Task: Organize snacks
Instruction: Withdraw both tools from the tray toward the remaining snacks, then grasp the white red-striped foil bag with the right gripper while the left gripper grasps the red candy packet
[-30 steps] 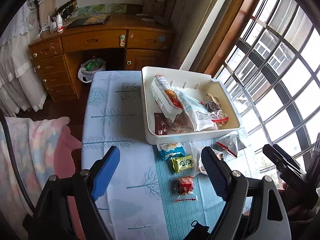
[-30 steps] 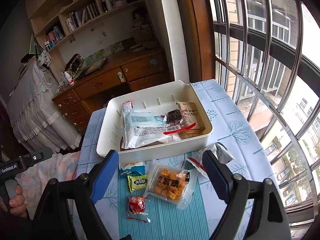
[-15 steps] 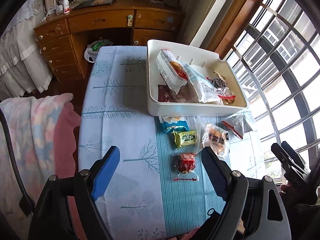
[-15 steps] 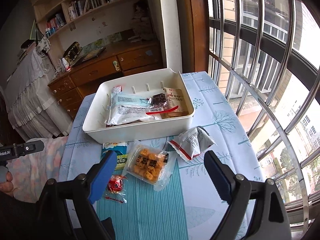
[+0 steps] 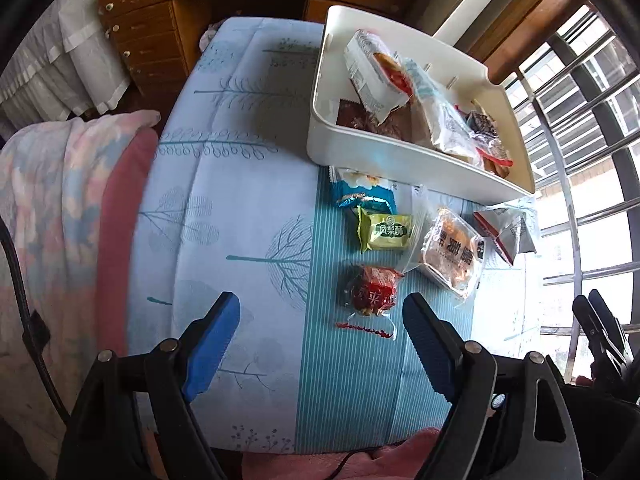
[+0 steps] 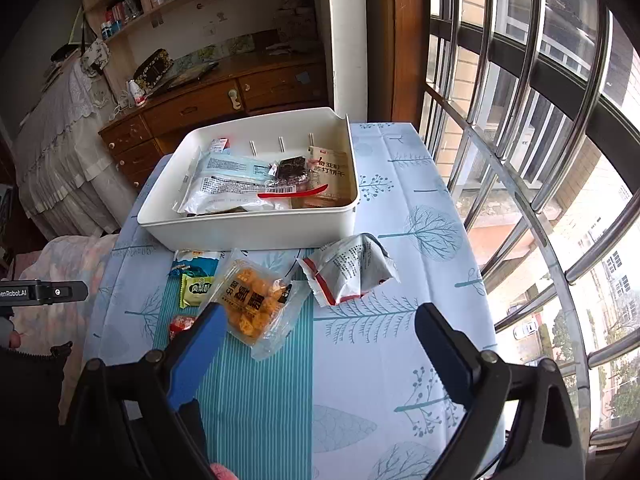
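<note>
My left tongs [image 5: 320, 328] gape empty over the red candy [image 5: 372, 290] at twelve; right tongs [image 6: 316, 332] are opening, empty, probably for the silver pouch [image 6: 352, 270], bin-bound [image 6: 248, 226].

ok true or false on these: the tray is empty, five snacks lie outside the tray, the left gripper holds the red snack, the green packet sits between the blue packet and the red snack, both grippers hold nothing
1. The tray is empty. False: several packets already lie in it.
2. Five snacks lie outside the tray. True: blue packet, green packet, red snack, clear pack and grey bag.
3. The left gripper holds the red snack. False: its jaws stand open above the cloth and the snack lies beyond them, untouched.
4. The green packet sits between the blue packet and the red snack. True.
5. Both grippers hold nothing. True: the right gripper is opening wider with nothing between its jaws.
</note>
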`<state>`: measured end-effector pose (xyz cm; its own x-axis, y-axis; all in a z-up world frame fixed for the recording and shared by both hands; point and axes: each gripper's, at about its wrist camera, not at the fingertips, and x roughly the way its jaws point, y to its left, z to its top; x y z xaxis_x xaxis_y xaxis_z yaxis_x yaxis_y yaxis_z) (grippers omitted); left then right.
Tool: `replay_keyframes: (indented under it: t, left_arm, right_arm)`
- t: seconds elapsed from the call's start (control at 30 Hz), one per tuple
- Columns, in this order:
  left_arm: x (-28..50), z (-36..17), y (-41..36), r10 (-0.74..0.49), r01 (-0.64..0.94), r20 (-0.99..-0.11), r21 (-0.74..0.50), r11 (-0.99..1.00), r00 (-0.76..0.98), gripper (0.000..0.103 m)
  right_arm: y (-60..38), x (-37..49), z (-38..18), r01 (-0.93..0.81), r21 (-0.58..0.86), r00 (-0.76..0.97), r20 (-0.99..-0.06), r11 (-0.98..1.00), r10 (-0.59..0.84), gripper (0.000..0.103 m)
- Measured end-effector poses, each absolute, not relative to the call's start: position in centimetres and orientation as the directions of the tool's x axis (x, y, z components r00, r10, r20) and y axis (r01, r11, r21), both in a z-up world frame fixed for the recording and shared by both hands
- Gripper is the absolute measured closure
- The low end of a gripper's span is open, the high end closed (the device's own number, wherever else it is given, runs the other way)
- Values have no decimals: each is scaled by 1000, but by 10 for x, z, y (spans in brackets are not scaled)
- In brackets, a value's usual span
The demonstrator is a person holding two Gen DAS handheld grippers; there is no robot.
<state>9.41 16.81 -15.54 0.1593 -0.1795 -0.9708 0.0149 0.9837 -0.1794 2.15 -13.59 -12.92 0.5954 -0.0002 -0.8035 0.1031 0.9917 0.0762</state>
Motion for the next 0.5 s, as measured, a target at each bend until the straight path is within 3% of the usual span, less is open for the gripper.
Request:
replay_keyframes:
  t: [0.5]
  left_arm:
    - [92, -221, 121, -161, -98, -987, -163, 982, 26, 15]
  right_arm:
    - [-175, 57, -166, -59, 42, 489, -870, 997, 66, 7]
